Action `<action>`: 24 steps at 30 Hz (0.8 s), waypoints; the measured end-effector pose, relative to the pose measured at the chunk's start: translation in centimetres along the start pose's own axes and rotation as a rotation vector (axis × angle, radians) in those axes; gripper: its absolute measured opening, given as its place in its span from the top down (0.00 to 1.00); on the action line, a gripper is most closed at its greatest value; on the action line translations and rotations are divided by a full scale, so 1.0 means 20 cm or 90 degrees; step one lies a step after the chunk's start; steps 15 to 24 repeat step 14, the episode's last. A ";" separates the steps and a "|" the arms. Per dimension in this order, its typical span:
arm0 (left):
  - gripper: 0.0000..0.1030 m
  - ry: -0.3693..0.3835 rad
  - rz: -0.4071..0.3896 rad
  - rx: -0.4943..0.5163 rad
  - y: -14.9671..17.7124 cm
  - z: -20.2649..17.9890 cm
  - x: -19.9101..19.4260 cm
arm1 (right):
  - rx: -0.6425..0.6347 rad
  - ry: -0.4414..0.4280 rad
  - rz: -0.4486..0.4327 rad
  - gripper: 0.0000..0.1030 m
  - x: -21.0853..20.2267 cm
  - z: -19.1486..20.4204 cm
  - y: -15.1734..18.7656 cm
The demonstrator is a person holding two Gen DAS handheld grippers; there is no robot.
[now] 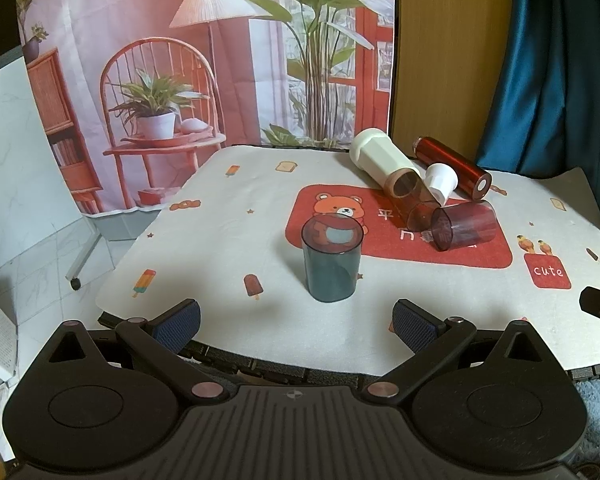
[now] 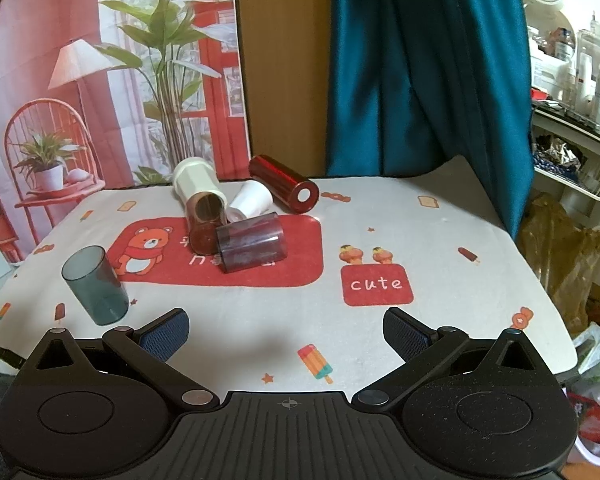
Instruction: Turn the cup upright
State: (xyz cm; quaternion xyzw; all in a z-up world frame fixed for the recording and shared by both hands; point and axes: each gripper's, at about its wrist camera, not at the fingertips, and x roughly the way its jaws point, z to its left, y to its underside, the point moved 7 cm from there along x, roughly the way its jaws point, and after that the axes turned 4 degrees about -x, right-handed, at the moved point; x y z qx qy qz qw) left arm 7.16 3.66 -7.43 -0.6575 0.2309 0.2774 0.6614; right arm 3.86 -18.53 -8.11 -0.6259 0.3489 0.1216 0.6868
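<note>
Nearest each camera, the left gripper point(image 1: 296, 318) and right gripper point(image 2: 286, 330) hover with blue-padded fingers spread wide, holding nothing. Just beyond the left gripper a translucent grey-blue plastic tumbler point(image 1: 331, 258) stands on end, empty, on the white printed tablecloth point(image 1: 228, 240); whether its mouth faces up cannot be told for certain. Farther off, on the cloth's red bear panel point(image 2: 292, 268), a translucent purple plastic cup point(image 2: 252, 247) lies on its side, empty, touching a translucent brown plastic cup point(image 2: 204, 220) also lying down. Behind these lie a cream faceted bottle point(image 2: 192, 182), a small white cup point(image 2: 252, 200) and a glossy red metal cylinder point(image 2: 284, 188). The lying cups appear light, stiff and smooth, so likely slippery; a grasp across the mid-wall seems soundest, pads squeezing gently.
</note>
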 end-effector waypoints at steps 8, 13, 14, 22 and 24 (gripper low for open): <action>0.00 -0.002 -0.002 0.000 0.00 -0.01 -0.01 | 0.003 0.000 0.000 0.00 0.00 0.00 0.00; 0.00 0.000 -0.006 -0.005 0.00 -0.01 -0.01 | 0.002 0.000 0.000 0.00 0.00 0.00 0.00; 0.00 0.000 -0.005 -0.006 0.00 0.00 -0.01 | 0.002 0.000 0.000 0.00 0.00 0.00 0.00; 0.00 0.000 -0.005 -0.006 0.00 0.00 -0.01 | 0.002 0.000 0.000 0.00 0.00 0.00 0.00; 0.00 0.000 -0.005 -0.006 0.00 0.00 -0.01 | 0.002 0.000 0.000 0.00 0.00 0.00 0.00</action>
